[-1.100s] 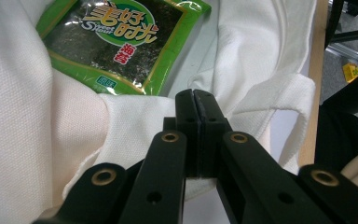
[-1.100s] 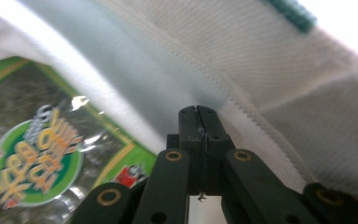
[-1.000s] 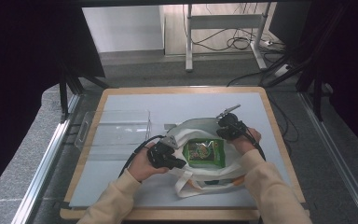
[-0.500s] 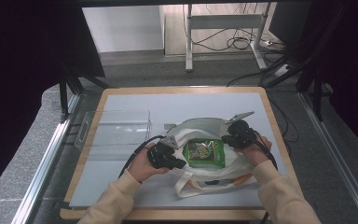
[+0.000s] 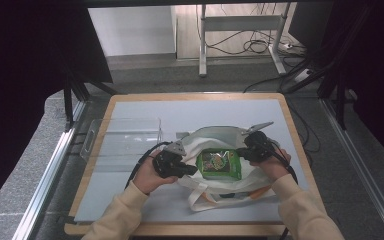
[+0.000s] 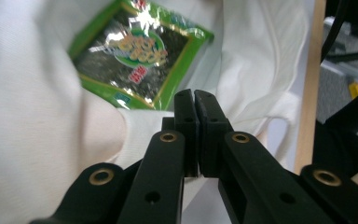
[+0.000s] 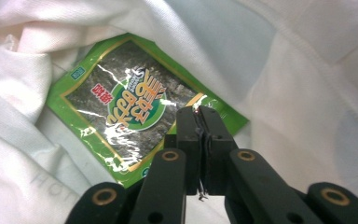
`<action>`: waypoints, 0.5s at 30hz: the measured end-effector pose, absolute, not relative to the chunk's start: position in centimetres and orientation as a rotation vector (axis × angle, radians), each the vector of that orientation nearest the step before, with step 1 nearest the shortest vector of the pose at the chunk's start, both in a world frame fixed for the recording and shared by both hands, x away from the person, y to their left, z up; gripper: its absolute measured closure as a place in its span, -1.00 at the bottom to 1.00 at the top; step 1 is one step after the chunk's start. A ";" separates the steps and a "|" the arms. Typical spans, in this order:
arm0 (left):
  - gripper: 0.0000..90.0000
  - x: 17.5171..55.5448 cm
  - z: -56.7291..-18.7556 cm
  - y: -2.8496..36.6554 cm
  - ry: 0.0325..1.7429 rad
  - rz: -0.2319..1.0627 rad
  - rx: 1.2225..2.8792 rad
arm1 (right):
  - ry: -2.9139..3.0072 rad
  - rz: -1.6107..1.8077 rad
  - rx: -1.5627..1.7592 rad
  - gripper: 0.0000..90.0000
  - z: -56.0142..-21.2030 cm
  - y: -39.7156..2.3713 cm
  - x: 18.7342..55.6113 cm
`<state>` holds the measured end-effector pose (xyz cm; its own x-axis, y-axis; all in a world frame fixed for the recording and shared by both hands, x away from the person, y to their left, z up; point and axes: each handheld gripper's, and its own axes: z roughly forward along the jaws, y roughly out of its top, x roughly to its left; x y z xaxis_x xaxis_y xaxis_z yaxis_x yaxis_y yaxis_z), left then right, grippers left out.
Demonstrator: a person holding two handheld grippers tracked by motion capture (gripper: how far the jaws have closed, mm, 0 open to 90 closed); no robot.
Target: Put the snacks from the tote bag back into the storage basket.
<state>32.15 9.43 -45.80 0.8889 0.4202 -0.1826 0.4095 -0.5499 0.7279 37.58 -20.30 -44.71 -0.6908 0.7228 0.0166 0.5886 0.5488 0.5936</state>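
Seaweed packet [image 5: 219,163]: green, glossy, with a dark printed panel; lying flat inside the open white tote bag [image 5: 215,136], face up, between the two claws. Located in the right half of the surface [image 5: 190,107], nearer the near edge than the far edge.

Tote bag: spread open on the surface, mouth upward, pale cloth folded around all sides of the packet. Handles trailing toward the near edge.

Left claw [image 5: 192,171]: at the rim of the bag on the side toward the left edge, pointing in at the packet. In the left gripper view, left claw [image 6: 195,100] with jaws brought fully together, tips just beside the lower corner of the packet [image 6: 137,58], white cloth right behind them. Cannot tell whether cloth is pinched.

Right claw [image 5: 240,151]: at the opposite rim, on the side toward the right edge. In the right gripper view, right claw [image 7: 199,116] likewise closed, tips over the packet's green border [image 7: 121,107]. Cannot tell whether anything is gripped.

Clear tray [image 5: 125,137]: near the left edge, well apart from the bag
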 end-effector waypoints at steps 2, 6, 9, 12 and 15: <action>0.90 32.0 -45.3 10.0 0.603 0.037 2.183 | 2.559 0.857 1.112 0.89 -44.7 -20.3 37.5; 0.52 31.8 -44.7 10.7 0.626 0.076 2.158 | 2.572 0.865 1.186 0.42 -44.9 -20.1 37.4; 0.38 31.8 -44.5 11.1 0.639 0.087 2.154 | 2.568 0.876 1.230 0.25 -45.0 -20.0 37.3; 0.16 31.8 -44.5 11.3 0.660 0.105 2.140 | 2.538 0.860 1.288 0.03 -45.0 -19.8 37.3; 0.00 31.9 -44.5 11.7 0.676 0.114 2.134 | 2.518 0.844 1.355 -0.09 -45.2 -19.6 37.4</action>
